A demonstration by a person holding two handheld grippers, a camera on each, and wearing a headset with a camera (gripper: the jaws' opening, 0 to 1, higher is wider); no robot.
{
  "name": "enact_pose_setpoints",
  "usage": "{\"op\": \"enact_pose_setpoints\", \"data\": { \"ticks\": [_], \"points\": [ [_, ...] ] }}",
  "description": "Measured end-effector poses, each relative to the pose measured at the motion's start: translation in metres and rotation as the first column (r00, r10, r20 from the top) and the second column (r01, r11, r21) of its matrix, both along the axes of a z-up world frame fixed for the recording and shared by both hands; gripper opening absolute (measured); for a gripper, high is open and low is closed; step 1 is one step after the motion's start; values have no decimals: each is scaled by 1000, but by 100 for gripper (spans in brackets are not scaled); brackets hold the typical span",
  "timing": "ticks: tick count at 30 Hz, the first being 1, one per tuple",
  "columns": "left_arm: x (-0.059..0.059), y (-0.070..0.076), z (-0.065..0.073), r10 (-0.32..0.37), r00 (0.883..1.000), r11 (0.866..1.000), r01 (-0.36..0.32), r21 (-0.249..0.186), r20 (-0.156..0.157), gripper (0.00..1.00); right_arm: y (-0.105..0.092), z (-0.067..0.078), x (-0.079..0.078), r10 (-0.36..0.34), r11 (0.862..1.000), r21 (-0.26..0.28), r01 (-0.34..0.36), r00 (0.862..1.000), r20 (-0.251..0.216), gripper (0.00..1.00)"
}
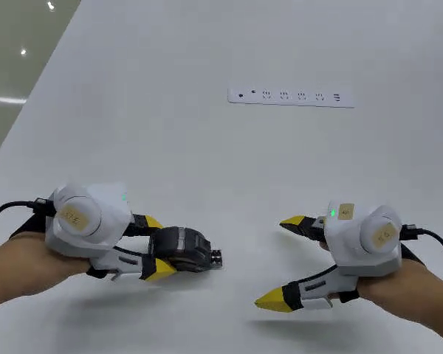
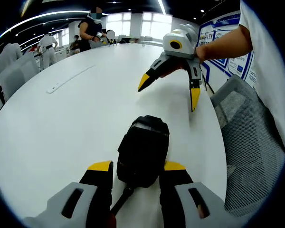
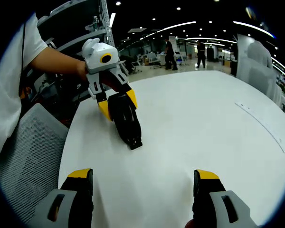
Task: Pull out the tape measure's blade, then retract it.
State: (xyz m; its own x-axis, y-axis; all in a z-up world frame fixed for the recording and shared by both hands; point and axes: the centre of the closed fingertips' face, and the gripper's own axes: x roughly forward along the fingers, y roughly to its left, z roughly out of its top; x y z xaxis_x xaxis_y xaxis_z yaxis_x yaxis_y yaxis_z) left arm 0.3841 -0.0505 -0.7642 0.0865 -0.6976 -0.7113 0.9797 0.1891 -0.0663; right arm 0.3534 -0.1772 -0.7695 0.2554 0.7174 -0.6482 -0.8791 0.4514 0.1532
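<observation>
Black tape measure [image 1: 183, 249] rests on the white table [image 1: 207, 155], clamped between the yellow-tipped jaws of the left gripper [image 1: 159, 245]. Its blade end faces the right gripper [image 1: 275, 261], which hovers well apart, jaws spread wide and empty. A power strip [image 1: 290, 96] lies farther back.

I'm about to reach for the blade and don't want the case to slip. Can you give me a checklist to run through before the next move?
1. Left tool shut on the tape measure: ok.
2. Tape measure resting on the table: ok.
3. Right tool open and apart from the tape measure: ok.
4. Blade end faces the right tool, with bare table between them: ok.
5. Blade lock released: cannot tell.
6. Power strip well away from the pull path: ok.
</observation>
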Motion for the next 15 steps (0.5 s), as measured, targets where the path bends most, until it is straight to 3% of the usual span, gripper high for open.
{"op": "enact_pose_setpoints", "data": {
  "ticks": [5, 15],
  "points": [
    [-2, -2, -3, -21, 1000, 1000, 20, 14, 19, 29, 5, -1, 1, 4, 1000, 7, -4, 1000, 1, 87],
    [-1, 0, -4, -24, 999, 1000, 23, 18, 27, 29, 16, -3, 2, 9, 1000, 21, -9, 1000, 3, 80]
  ]
}}
